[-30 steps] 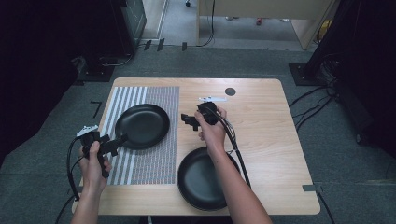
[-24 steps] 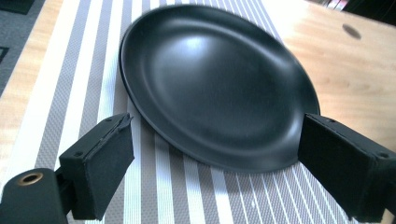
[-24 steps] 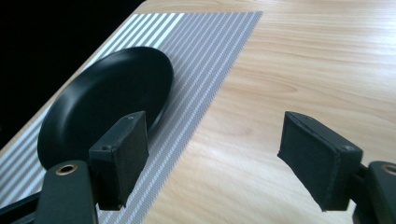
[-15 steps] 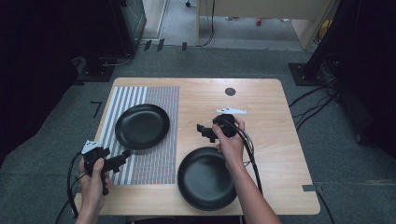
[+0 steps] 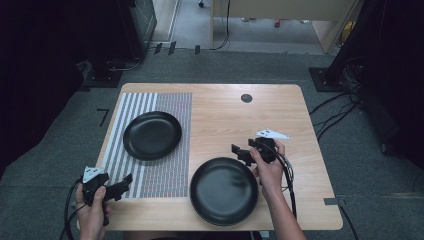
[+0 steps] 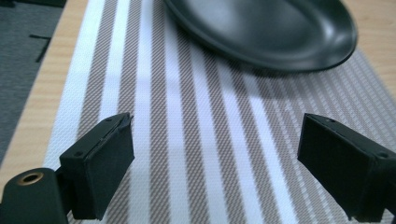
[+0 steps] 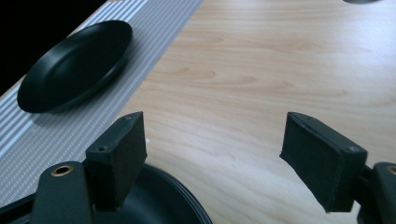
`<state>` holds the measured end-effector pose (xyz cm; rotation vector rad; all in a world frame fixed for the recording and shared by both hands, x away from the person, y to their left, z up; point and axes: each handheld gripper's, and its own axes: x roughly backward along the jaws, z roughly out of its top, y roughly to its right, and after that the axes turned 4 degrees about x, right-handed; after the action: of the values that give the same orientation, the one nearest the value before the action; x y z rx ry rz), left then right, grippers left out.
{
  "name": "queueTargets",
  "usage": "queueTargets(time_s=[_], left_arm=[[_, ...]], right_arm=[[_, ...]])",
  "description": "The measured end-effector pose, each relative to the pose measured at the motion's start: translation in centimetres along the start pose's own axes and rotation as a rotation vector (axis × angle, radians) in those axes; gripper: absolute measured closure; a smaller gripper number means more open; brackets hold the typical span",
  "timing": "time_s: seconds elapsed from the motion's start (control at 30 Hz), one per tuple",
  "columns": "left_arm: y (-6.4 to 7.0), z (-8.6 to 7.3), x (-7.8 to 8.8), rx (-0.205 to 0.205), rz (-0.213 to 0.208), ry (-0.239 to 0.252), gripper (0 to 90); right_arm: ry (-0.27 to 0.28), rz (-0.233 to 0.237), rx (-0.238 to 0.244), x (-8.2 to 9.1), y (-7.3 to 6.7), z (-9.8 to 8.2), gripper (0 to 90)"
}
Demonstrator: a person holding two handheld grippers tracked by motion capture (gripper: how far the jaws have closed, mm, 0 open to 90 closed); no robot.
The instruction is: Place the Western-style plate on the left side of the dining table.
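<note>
Holding one gripper in each hand, I kept both clear of the two black plates on the tabletop (image 5: pixel 220 120). My left gripper (image 5: pixel 122 184) sat over the near left corner of the striped placemat (image 5: pixel 170 125), its jaws spread wide apart with nothing between them. In the left gripper view the left gripper (image 6: pixel 217 163) showed bare striped weave between its jaws, and the far plate (image 6: pixel 266 28) lay beyond them on the placemat (image 6: pixel 187 140), well apart from the pads.

The far plate (image 5: pixel 152 135) rested on the placemat, toward its far half. The near plate (image 5: pixel 223 190) lay on bare wood just to the right of the placemat, close to the near edge of the tabletop.

My right gripper (image 5: pixel 241 151) hovered at the far right rim of the near plate, jaws apart and empty, pointing toward the placemat. In the right gripper view the right gripper (image 7: pixel 212 154) framed bare wood; the rim of the near plate (image 7: pixel 173 205) lay below its left jaw, and I could not tell whether that jaw touched it. The far plate (image 7: pixel 77 63) lay farther off on the placemat (image 7: pixel 154 28).
</note>
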<state>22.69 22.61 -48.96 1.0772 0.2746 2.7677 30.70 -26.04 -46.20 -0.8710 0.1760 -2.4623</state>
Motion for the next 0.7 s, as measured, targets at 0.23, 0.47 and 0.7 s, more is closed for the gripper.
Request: queueTargets(time_s=[0.23, 0.47, 0.7], left_arm=[[-0.8, -1.2, 0.1, -0.037, 0.049, -0.010, 10.4], [-1.1, -1.8, 0.0, -0.070, 0.095, -0.006, 10.4], [-1.4, -2.3, -0.3, -0.101, 0.132, -0.011, 11.9]], right_arm=[[0.002, -0.027, -0.014, 1.9, 1.8, -2.4, 21.3], [0.005, -0.044, -0.018, 4.1, 4.0, -4.6, 19.6], [0.017, -0.093, -0.032, 6.8, 6.3, -6.3, 19.4]])
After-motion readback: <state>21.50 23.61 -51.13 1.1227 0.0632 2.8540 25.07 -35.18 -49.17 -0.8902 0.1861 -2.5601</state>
